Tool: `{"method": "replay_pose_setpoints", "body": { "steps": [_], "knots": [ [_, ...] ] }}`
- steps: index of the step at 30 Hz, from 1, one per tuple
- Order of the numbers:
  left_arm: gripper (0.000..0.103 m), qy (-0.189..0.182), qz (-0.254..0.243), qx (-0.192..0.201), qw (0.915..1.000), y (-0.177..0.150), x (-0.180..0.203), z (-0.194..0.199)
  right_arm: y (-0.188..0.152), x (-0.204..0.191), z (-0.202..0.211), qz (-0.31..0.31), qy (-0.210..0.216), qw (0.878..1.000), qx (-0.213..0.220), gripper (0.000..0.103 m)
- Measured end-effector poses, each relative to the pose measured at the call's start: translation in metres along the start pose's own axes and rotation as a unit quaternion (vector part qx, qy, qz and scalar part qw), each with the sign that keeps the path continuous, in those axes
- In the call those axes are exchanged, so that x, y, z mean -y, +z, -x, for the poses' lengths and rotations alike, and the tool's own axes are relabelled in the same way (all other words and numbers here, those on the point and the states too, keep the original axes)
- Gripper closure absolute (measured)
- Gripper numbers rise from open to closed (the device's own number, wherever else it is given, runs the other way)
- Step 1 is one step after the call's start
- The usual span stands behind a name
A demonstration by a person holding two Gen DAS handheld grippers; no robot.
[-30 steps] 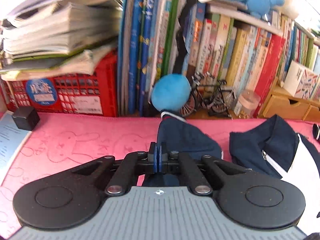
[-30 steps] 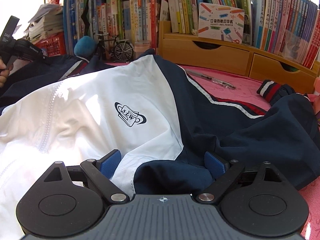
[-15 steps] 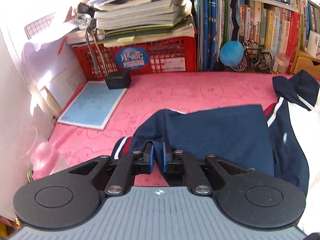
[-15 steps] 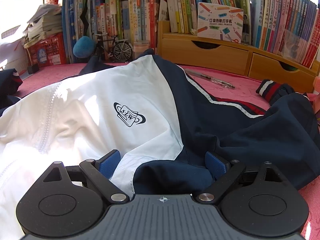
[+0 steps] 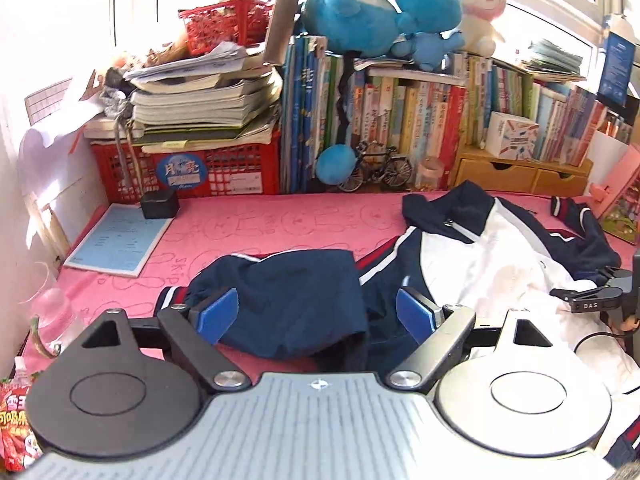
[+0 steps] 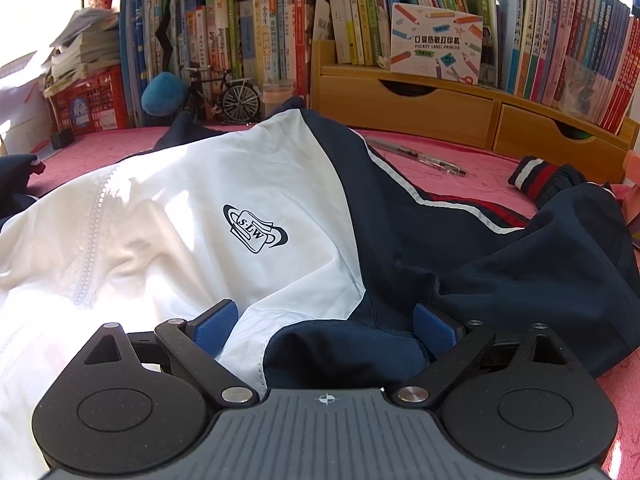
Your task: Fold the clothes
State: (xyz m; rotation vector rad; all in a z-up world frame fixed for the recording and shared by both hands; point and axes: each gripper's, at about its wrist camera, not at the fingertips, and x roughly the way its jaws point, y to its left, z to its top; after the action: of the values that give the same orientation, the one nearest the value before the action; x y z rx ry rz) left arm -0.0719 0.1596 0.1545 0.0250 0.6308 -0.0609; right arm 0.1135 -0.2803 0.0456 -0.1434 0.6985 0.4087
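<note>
Jacket point(image 5: 492, 264) spread across middle and right of pink tabletop point(image 5: 256, 224), zip side up, collar toward back edge; left sleeve point(image 5: 288, 300) pulled out flat toward left edge, right sleeve point(image 6: 536, 176) bunched, body not yet folded; bulk of folding judged outstanding. Left gripper point(image 5: 316, 312) angled down above sleeve, jaws just opened wide, cloth released; right gripper point(image 6: 326, 326) tilted down over front hem, jaws wide, pads not pressing.

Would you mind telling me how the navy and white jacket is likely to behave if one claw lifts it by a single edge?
The jacket is probably floppy: it lies creased and bunched on the pink mat, so it would likely sag and drape. Its thin, smooth-looking fabric suggests it is light and perhaps slippery. The loose sleeve would probably trail and unfold.
</note>
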Motion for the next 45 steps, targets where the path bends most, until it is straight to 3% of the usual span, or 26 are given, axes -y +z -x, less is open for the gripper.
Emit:
{"method": "replay_pose_setpoints", "body": {
  "steps": [5,10,13,16,19,20,22,24,27,30,34,37,40,43,44,45],
  "knots": [
    [0.008,-0.031,-0.075,-0.003,0.9967,0.022,0.053,-0.062,0.000,0.000,-0.001,-0.002,-0.002,1.000,-0.001,0.006],
    [0.012,-0.031,-0.041,-0.073,0.9960,0.013,0.054,-0.135,0.000,0.001,-0.002,-0.004,-0.004,1.000,-0.001,0.004],
    [0.020,0.006,-0.023,-0.103,0.9944,-0.008,0.030,-0.145,0.000,0.001,-0.002,-0.005,-0.004,1.000,-0.001,0.003],
    [0.020,0.066,-0.013,-0.113,0.9913,-0.026,0.000,-0.135,0.000,0.002,-0.002,-0.006,-0.004,1.000,-0.002,0.002],
    [0.019,0.170,-0.019,-0.152,0.9735,-0.044,-0.032,-0.133,0.000,0.002,-0.003,-0.008,-0.005,1.000,-0.002,0.001],
    [0.018,0.180,-0.009,-0.166,0.9695,-0.048,-0.042,-0.133,0.000,0.002,-0.003,-0.008,-0.006,1.000,-0.003,0.001],
    [0.018,0.167,0.038,-0.178,0.9690,-0.054,-0.060,-0.130,0.000,0.002,-0.003,-0.008,-0.006,1.000,-0.003,0.000],
    [0.019,0.142,0.068,-0.158,0.9749,-0.050,-0.063,-0.120,0.000,0.002,-0.003,-0.008,-0.006,1.000,-0.003,0.000],
    [0.017,0.103,0.034,-0.089,0.9901,-0.035,-0.043,-0.103,0.000,0.002,-0.003,-0.009,-0.006,1.000,-0.003,0.000],
    [0.004,0.055,-0.002,-0.057,0.9969,-0.020,-0.015,-0.101,0.001,0.002,-0.003,-0.009,-0.007,1.000,-0.003,0.000],
    [0.004,0.016,0.018,-0.097,0.9949,-0.020,0.001,-0.133,0.001,0.002,-0.003,-0.009,-0.007,1.000,-0.003,0.000],
    [0.004,0.007,0.061,-0.131,0.9895,-0.031,0.002,-0.159,0.001,0.002,-0.003,-0.009,-0.007,1.000,-0.003,0.000],
    [0.004,0.011,0.076,-0.137,0.9877,-0.041,0.004,-0.171,0.000,0.001,-0.003,-0.009,-0.007,1.000,-0.003,0.000],
    [0.010,0.037,0.080,-0.124,0.9883,-0.045,0.005,-0.178,0.000,0.001,-0.003,-0.009,-0.007,1.000,-0.002,0.000],
    [0.019,0.048,0.078,-0.118,0.9888,-0.045,0.006,-0.179,0.000,0.001,-0.003,-0.009,-0.007,1.000,-0.002,0.000],
    [0.037,0.059,0.073,-0.111,0.9894,-0.045,0.008,-0.178,0.000,0.001,-0.003,-0.009,-0.006,1.000,-0.002,0.000]
  ]
}}
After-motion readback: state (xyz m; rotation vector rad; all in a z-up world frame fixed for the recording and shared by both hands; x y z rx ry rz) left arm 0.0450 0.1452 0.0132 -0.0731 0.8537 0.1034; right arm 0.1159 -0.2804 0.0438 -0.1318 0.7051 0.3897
